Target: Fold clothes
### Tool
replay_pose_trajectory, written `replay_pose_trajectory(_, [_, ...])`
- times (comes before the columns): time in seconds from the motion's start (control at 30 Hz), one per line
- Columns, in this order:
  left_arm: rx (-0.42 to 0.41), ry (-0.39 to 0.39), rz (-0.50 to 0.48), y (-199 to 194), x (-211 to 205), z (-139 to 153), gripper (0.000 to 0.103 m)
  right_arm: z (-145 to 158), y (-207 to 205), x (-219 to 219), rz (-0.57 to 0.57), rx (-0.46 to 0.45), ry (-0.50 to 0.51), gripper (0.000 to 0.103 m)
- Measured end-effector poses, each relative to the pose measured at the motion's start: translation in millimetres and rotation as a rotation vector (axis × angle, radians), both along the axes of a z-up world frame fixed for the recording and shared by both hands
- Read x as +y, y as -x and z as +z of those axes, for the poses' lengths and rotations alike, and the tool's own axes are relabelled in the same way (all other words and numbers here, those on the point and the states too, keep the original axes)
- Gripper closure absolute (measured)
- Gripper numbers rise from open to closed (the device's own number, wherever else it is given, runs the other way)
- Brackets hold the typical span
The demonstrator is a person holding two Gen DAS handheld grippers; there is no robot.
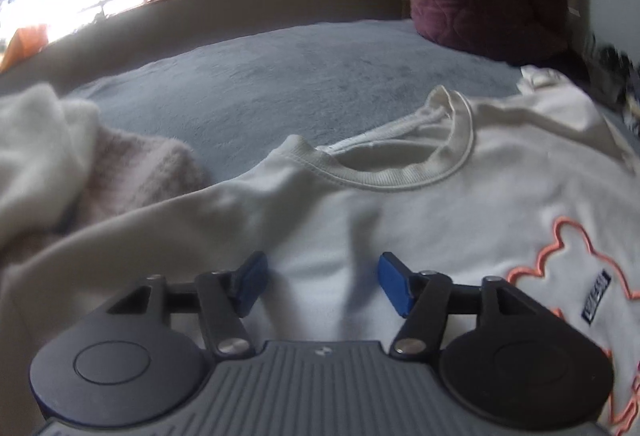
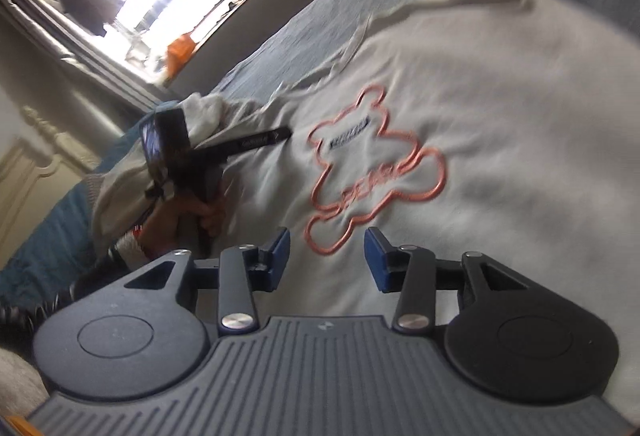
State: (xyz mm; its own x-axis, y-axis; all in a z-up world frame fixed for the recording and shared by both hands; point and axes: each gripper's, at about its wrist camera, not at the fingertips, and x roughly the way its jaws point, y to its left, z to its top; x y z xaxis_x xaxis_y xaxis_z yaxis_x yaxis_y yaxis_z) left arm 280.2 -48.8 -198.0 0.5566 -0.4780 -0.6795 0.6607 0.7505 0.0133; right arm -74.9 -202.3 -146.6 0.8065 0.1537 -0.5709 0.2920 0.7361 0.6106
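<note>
A cream cotton sweatshirt (image 1: 400,220) with an orange bear outline (image 2: 372,163) lies flat on the grey bed (image 1: 288,83). The left claw (image 1: 320,282) and right claw (image 2: 326,260) hover over it, both spread wide and empty.

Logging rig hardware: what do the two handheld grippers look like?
The left gripper and the right gripper match: black linkage arms with silver pivot pins, two round black discs, a ribbed grey base plate, blue pads on the jaws. In the right wrist view the left unit shows a black camera block and a handle with blurred white lettering.
</note>
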Motion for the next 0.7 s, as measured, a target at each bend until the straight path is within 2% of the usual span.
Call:
replay_pose_trajectory(0.07, [-0.001,0.042,0.019,-1.0,3.9,-3.8,0.032,30.6,6.0,-3.4,-0.054,0.025,0.076,0.066])
replay_pose_trajectory(0.2, [-0.029,0.056,0.018,5.0,3.6,-6.1,0.029,110.6,4.9,-8.0,-0.143,0.065,0.274,0.066])
replay_pose_trajectory(0.4, [-0.030,0.050,0.026,6.9,-0.3,-6.7,0.026,233.1,16.9,-46.0,-0.316,0.157,0.452,0.066])
replay_pose_trajectory(0.57, [-0.029,0.043,0.035,8.1,-4.0,-7.0,0.021,305.1,61.0,-83.9,-0.520,0.182,0.521,0.066])
replay_pose_trajectory(0.7, [-0.032,0.039,0.037,10.3,-5.8,-3.4,0.021,340.9,74.0,-99.1,-0.607,0.130,0.605,0.065])
